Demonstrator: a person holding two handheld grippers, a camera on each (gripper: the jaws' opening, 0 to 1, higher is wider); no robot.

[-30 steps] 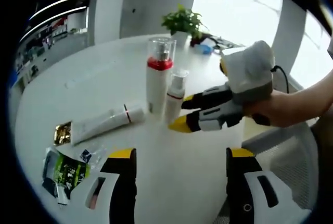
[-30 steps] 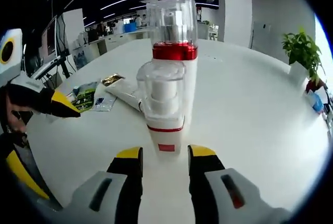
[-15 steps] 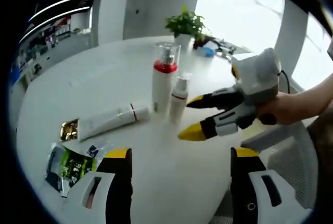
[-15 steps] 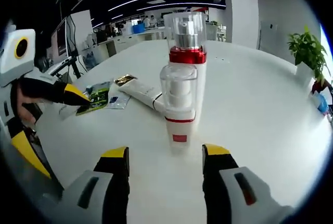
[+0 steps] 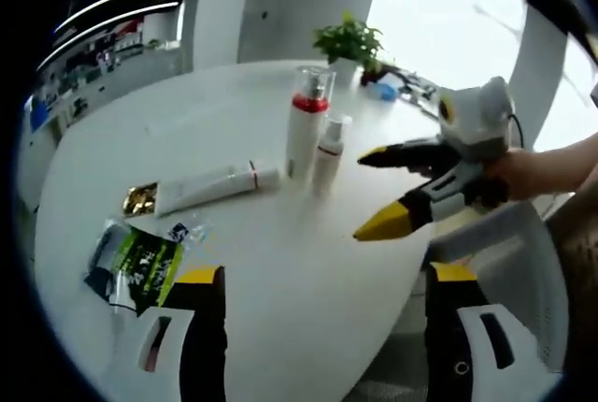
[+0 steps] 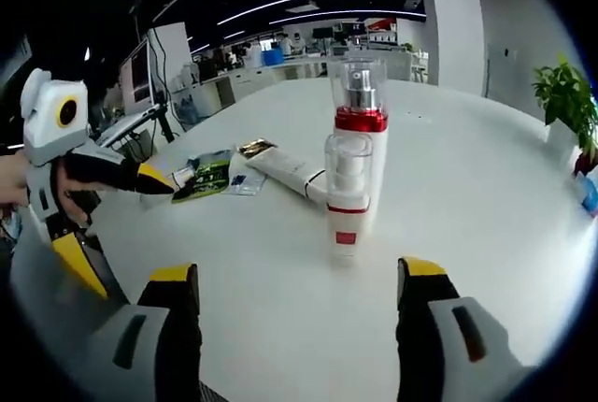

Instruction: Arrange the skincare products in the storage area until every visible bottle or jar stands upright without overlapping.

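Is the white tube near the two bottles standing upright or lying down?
Lying down. The white tube rests lengthwise on the table, beside the upright bottles.

The room was bright. In the left gripper view, strong daylight came through big windows (image 5: 439, 9) at the back and washed them out to plain white. The white table (image 5: 280, 262) shone softly, with faint shadows beside the bottles. In the right gripper view, long ceiling lights (image 6: 308, 0) glowed against a dark ceiling. Both pictures bent like a fishbowl, so straight lines curved near the edges. Far things looked fuzzy and small. The edges were smeared and a bit blurry.
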